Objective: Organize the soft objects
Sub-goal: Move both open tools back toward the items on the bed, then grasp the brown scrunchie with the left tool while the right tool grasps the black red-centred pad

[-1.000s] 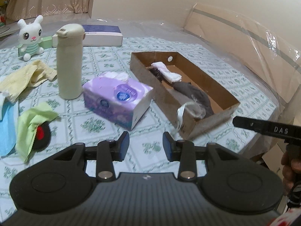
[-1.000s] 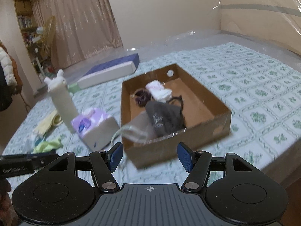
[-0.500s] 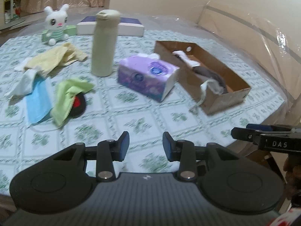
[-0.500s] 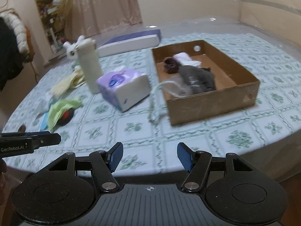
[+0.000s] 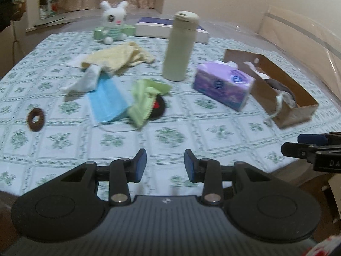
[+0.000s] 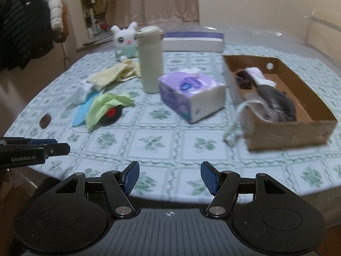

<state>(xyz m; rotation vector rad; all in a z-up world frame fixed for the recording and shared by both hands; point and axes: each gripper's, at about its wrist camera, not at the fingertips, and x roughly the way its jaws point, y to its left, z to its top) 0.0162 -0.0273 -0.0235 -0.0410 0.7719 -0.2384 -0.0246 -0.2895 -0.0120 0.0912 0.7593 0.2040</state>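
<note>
Soft things lie scattered on the patterned tablecloth: a yellow cloth [image 5: 119,57], a blue face mask [image 5: 106,100], a green cloth [image 5: 145,98] over a black and red item [image 5: 158,106], a brown ring [image 5: 35,117] and a white rabbit plush [image 5: 114,21]. A cardboard box [image 6: 292,125] at the right holds a grey cloth [image 6: 275,100], a white sock and a dark item. My left gripper [image 5: 165,163] hangs open and empty over the table's near edge. My right gripper [image 6: 170,177] is open wider, also empty, near the front edge.
A cream bottle [image 5: 181,44] stands mid-table beside a purple tissue pack [image 5: 223,85]. A flat white and purple box [image 6: 191,41] lies at the back. Dark and white jackets [image 6: 27,25] hang at the far left. A cord [image 6: 234,123] dangles from the cardboard box.
Both grippers have pulled back from the cardboard box toward the table's near edge and swung left. The scattered cloths and the brown ring have come into view. Neither opening has changed.
</note>
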